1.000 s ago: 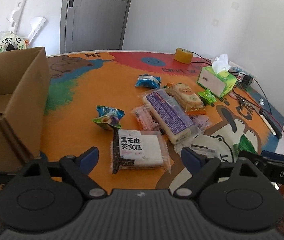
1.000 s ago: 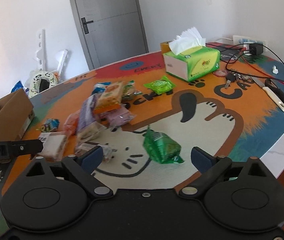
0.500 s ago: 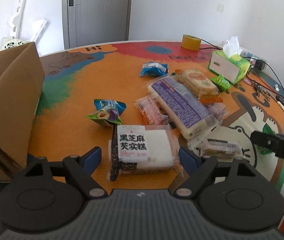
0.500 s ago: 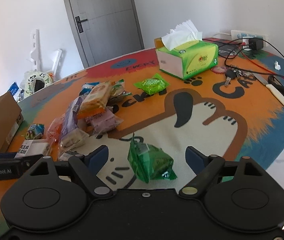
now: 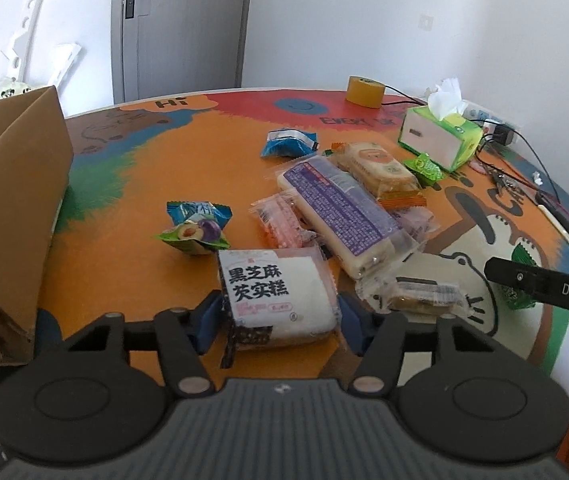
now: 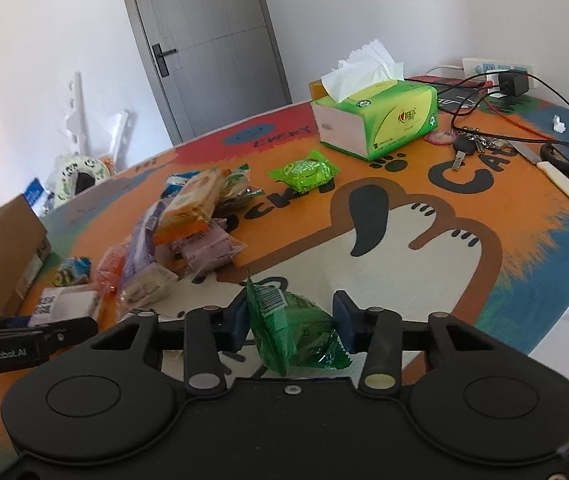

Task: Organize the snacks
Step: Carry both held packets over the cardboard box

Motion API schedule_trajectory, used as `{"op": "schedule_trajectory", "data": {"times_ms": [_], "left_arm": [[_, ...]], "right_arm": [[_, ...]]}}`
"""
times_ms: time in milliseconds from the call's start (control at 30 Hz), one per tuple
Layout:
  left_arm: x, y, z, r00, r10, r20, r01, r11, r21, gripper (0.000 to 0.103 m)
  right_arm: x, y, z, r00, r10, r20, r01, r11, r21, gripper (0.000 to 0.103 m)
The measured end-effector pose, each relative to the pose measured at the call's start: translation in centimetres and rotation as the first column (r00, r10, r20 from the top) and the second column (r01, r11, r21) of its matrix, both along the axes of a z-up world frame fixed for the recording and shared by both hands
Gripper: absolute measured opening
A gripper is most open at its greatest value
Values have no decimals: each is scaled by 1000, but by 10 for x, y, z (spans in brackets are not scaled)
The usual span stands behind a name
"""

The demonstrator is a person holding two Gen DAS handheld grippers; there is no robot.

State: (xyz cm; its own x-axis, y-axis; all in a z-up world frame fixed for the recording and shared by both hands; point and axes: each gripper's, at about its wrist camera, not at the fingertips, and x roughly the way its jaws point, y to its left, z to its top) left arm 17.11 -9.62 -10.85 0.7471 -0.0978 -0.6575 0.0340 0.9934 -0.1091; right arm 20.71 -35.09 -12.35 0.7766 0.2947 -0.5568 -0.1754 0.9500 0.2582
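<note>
Jaws around "黑芝麻芡实糕" packet [image 5: 278, 294]

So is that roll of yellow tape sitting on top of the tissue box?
No, the yellow tape roll sits directly on the table, apart from the green tissue box.

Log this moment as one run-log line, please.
left tongs: just closed on white sesame cake pack | right tongs: just closed on green snack packet | cardboard box: waiting | both packs on table
</note>
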Motion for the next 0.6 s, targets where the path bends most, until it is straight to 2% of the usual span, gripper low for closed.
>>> {"op": "schedule_trajectory", "data": {"times_ms": [133,600], "left_arm": [[-6,1,5,1000,-8,10,9,1000,-12,54],[-21,34,47,991,50,121,-48,999,-23,54]], "right_arm": [[-4,2,6,1000,6,21,-6,1000,13,42],[-8,39,35,992,83,96,-87,996,37,42]]}}
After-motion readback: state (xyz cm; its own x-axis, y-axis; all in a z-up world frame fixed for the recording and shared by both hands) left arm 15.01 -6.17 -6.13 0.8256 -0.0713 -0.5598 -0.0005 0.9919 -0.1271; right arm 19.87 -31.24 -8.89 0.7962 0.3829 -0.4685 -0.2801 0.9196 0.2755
